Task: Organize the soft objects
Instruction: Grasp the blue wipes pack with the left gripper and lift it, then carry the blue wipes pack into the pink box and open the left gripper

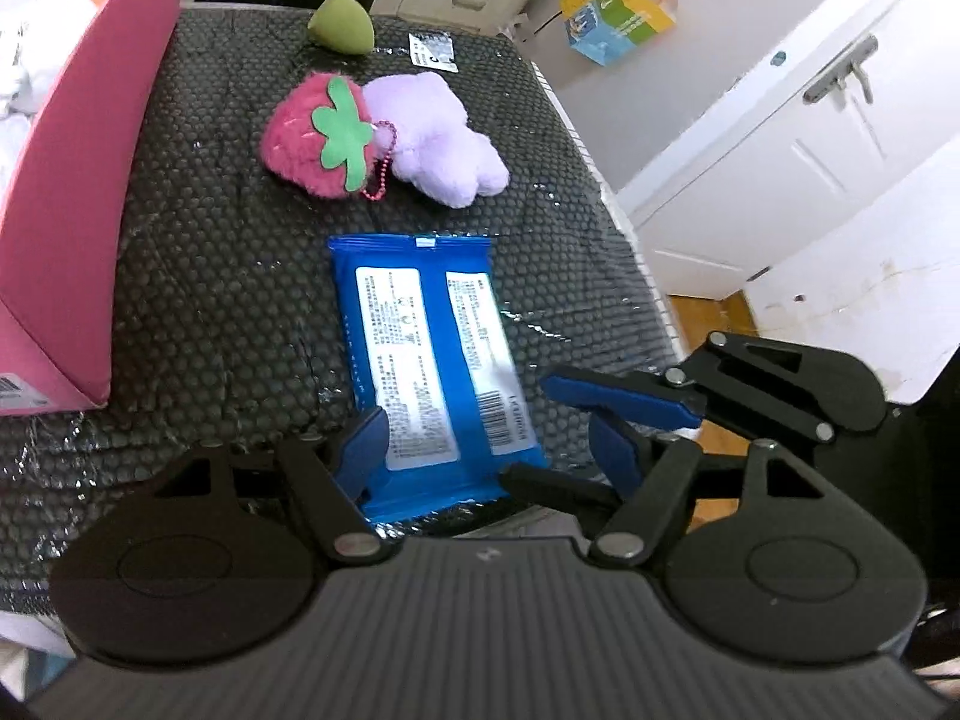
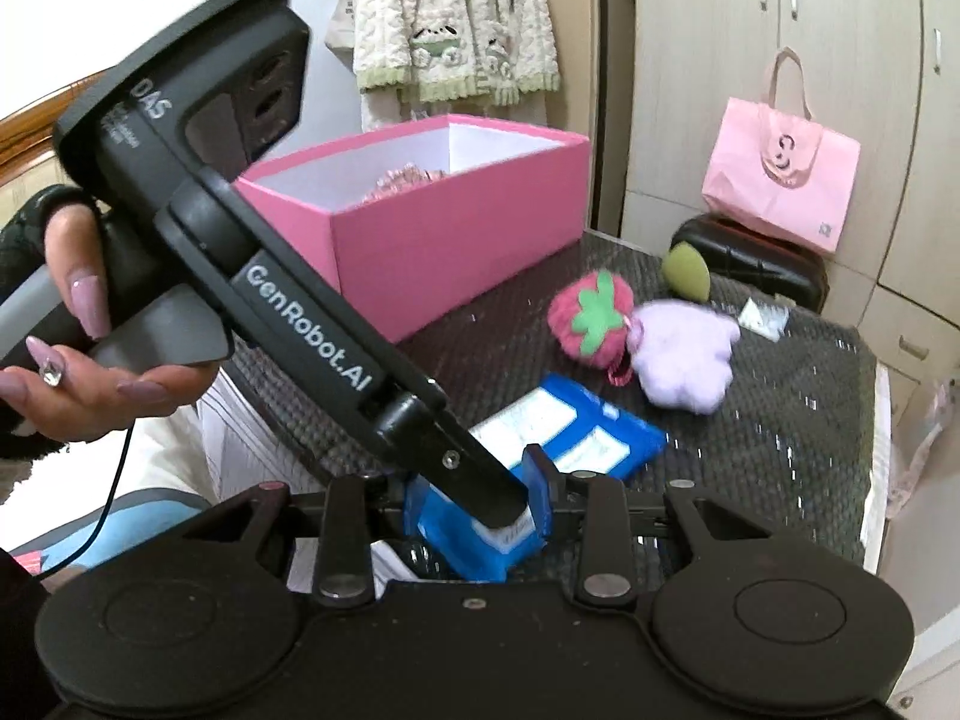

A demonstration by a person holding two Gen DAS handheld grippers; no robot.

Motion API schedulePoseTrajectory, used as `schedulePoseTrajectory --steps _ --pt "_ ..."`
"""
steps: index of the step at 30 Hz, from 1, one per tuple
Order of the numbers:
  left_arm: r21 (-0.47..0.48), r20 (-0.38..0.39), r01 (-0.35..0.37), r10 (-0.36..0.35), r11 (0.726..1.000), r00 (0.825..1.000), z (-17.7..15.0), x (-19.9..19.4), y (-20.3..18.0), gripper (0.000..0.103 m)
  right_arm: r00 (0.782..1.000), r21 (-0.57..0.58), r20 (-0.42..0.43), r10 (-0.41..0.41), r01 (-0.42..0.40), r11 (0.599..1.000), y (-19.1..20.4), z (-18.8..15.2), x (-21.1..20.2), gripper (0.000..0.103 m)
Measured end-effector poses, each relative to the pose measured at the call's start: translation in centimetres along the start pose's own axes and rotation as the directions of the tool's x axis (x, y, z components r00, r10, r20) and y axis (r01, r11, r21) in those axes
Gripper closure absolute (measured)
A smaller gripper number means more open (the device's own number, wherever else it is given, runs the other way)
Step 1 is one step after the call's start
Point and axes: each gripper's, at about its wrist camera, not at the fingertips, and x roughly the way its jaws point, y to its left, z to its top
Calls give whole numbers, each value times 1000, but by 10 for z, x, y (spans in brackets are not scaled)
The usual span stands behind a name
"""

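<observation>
**Ana:** Left gripper (image 1: 486, 450) is low over the near end of the blue plastic pack of wipes (image 1: 432, 360). Its jaws are spread wide and straddle that end. One blue finger (image 1: 363, 450) touches the pack's edge, the other stands just off the opposite edge, and nothing is clamped.

**Ben:** The pack lies flat, printed label up, on the black bubble-textured surface (image 1: 210, 300). It sits between the grippers and the toys.

**Ana:** The right gripper (image 1: 540, 429) comes in from the side at the pack's near corner. Its jaws are parted, with one blue finger just beside the pack's edge. I can't see anything held between them.

**Ben:** From the right wrist, the left gripper's black body crosses the whole view, held by a hand with long pink nails (image 2: 90, 372).

**Ana:** Beyond the pack, the fluffy pink strawberry plush with the green felt leaf (image 1: 312, 138) touches the lilac plush toy (image 1: 444, 138), and a pink bead chain hangs between them.

**Ben:** Farther back is the olive-green egg-shaped sponge (image 1: 339, 24), near the surface's far edge, with a small white printed packet (image 1: 433, 51) beside it.

**Ana:** The open pink cardboard box (image 1: 66, 210) stands along the left side, with something pink and frilly inside. A pale pink tote bag (image 2: 780, 174) sits on a black case behind.
</observation>
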Motion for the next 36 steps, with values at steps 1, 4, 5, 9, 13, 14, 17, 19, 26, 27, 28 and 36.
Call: schedulePoseTrajectory --steps 1,4,5,9,13,14,17,19,26,27,28,36 --pt "12 25 -23 22 1000 999 -3 0 0 30 1000 0 -5 -7 7 1000 -1 -4 2 63" --pt "65 93 -104 98 992 991 -6 4 -2 29 999 24 -18 -34 34 999 -6 -13 6 51" --pt "79 108 -129 120 988 987 -6 6 -2 29 999 43 -24 -28 29 999 -9 -16 7 47" --pt "82 125 -149 138 985 982 -9 13 6 29 1000 109 -20 -2 5 994 -18 -25 12 28" --pt "66 172 -127 114 990 979 -13 15 11 30 1000 72 -14 -6 7 997 -15 -35 26 21" --pt "66 178 -119 106 991 978 -13 17 11 31 1000 58 -11 -20 20 998 -14 -36 31 20" --pt "93 194 -131 111 987 975 -17 21 5 31 999 54 35 -18 16 998 -18 -39 42 19" --pt "127 205 -149 121 981 971 -21 23 2 32 997 85 73 -4 -2 996 -23 -41 46 19" --pt "201 232 -192 143 961 962 -29 28 -13 36 990 48 132 -53 47 998 -10 -43 53 29" --pt "216 239 -206 153 955 959 -30 29 -17 37 988 45 139 -61 55 997 -8 -44 53 31" --pt "228 242 -213 157 950 958 -31 28 -19 38 987 47 146 -66 59 997 -7 -45 53 34" --pt "237 215 -208 158 949 964 -33 24 -21 38 983 6 163 -88 88 996 4 -44 46 40"
